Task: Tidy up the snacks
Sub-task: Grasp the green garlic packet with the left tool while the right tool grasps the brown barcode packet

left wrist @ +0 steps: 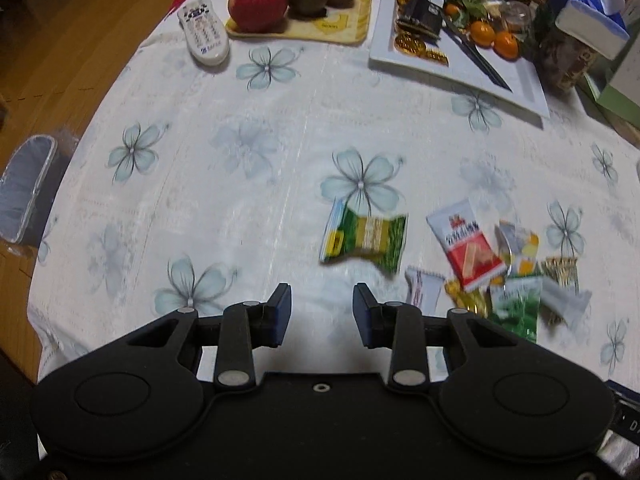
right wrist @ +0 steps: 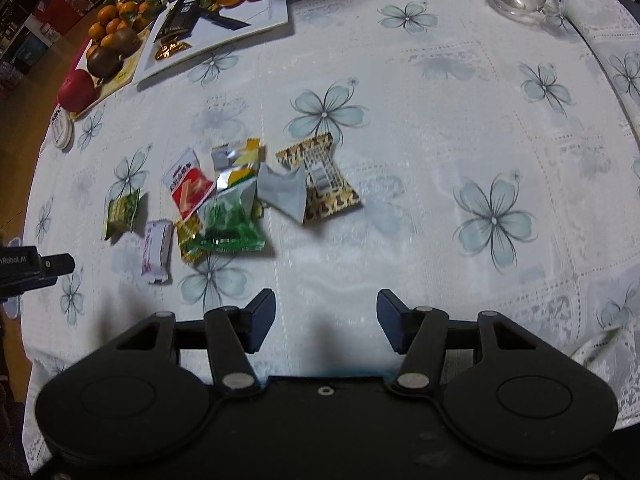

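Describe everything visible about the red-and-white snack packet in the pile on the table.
The red-and-white snack packet is a flat, glossy, rectangular pouch: a white upper part with a red logo and dark print, and a red lower part picturing pale wafers. It lies tilted on the flowered white tablecloth, at the left of the pile. Its lower edge overlaps the gold wrapper, and the silver-and-yellow packet lies against its right side. Neither gripper touches it.

Tabletop (left wrist: 248,152) under white lace cloth (right wrist: 480,80) printed with pale blue flowers — wooden floor (left wrist: 60,40) beyond left edge. Grey-lined bin (left wrist: 24,188) stands on floor. Dim, warm indoor light — cluttered shelves (right wrist: 40,8) behind.
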